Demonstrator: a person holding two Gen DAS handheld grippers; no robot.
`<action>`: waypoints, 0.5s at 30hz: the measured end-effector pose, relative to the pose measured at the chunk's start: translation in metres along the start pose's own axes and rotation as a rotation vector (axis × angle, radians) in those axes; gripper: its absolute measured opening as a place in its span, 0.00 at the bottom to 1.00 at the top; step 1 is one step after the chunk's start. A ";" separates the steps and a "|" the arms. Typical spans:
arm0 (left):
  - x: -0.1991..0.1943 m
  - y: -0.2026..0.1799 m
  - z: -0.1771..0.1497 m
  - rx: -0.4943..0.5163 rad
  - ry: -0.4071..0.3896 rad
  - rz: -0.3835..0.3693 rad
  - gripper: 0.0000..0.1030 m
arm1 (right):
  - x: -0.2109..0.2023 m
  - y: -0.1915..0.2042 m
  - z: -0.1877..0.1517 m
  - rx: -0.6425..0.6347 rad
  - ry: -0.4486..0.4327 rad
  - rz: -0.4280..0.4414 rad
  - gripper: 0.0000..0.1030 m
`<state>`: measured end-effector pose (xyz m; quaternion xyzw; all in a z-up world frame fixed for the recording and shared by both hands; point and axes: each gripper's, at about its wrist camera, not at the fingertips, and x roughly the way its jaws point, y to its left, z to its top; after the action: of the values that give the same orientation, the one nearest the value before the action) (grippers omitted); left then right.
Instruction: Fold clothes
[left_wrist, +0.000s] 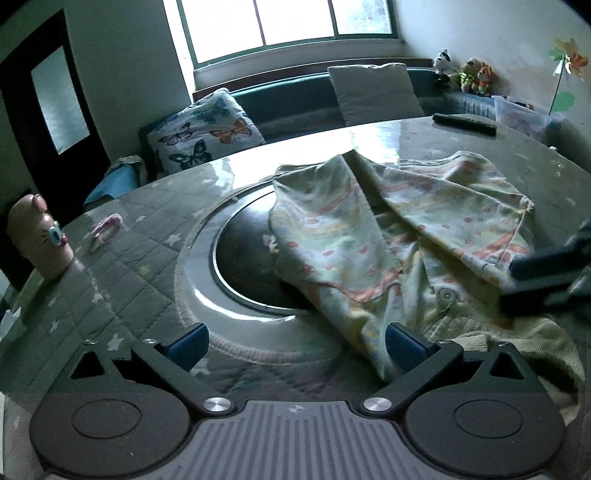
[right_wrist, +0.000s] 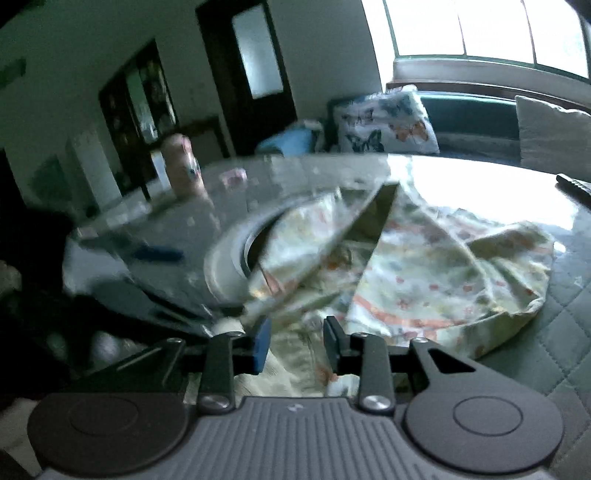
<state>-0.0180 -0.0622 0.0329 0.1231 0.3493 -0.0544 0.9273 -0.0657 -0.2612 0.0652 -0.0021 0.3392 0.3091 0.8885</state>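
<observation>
A pale garment (left_wrist: 369, 229) printed with pink and orange spots lies crumpled on the round table (left_wrist: 147, 236), partly over the dark turntable (left_wrist: 243, 254). A cream knit piece (left_wrist: 517, 339) lies under its near right side. My left gripper (left_wrist: 297, 345) stands wide open just above the table, and a hanging corner of the garment rests beside its right pad (left_wrist: 406, 347) without being pinched. My right gripper (right_wrist: 297, 343) hovers over the garment (right_wrist: 424, 266) with a modest gap between its pads; cloth shows below the gap, not pressed. It appears blurred at the right edge of the left wrist view.
A pink cat-faced bottle (left_wrist: 37, 240) and a pink clip (left_wrist: 105, 227) sit on the table's left. A dark remote (left_wrist: 463, 123) and a clear plastic box (left_wrist: 524, 114) are at the far right. A bench with a butterfly cushion (left_wrist: 207, 133) runs behind.
</observation>
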 end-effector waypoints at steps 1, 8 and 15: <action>0.000 0.002 0.000 -0.005 0.003 0.003 1.00 | 0.007 0.003 -0.003 -0.019 0.019 -0.005 0.30; -0.001 0.003 0.015 -0.022 -0.022 -0.005 1.00 | 0.027 0.039 -0.027 -0.231 0.093 -0.001 0.30; 0.017 -0.021 0.013 0.072 -0.004 -0.015 1.00 | 0.020 0.035 -0.028 -0.231 0.094 0.008 0.30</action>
<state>-0.0009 -0.0865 0.0266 0.1534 0.3463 -0.0741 0.9225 -0.0908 -0.2278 0.0385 -0.1175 0.3425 0.3494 0.8642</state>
